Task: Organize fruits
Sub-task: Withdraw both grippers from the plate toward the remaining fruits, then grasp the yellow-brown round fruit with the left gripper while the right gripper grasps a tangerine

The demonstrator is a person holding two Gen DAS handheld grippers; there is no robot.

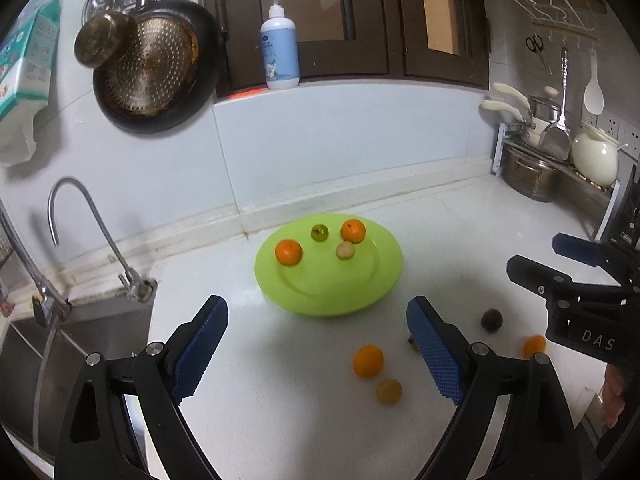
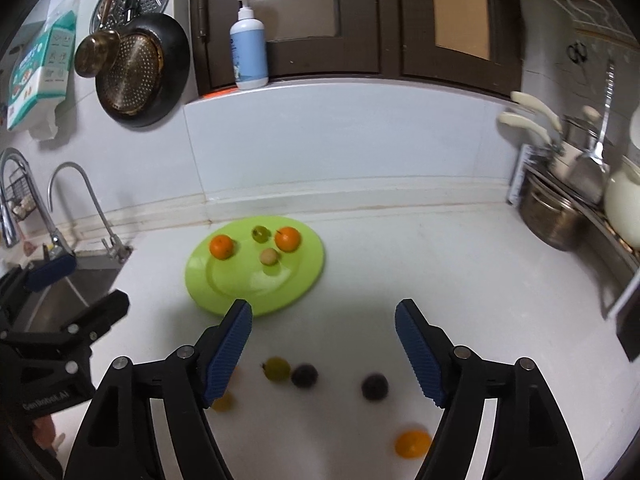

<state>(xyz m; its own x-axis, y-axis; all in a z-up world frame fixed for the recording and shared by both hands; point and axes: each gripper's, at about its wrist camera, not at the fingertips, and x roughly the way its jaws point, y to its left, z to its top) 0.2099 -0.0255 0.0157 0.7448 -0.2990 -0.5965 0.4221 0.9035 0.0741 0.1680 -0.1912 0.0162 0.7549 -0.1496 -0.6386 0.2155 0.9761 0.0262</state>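
white counter (image 1: 320, 420) bears green plate (image 1: 384, 280), four fruits.

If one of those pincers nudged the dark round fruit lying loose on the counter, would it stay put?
Probably not: the dark fruit looks round and sits on smooth white counter, so it would likely roll. It looks small, so probably light. The ribbed blue pads should help grip it.

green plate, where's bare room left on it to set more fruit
The green plate is bare across its near half, up to the rim facing the tongs. The far half is crowded: two oranges, a green fruit and a pale one.
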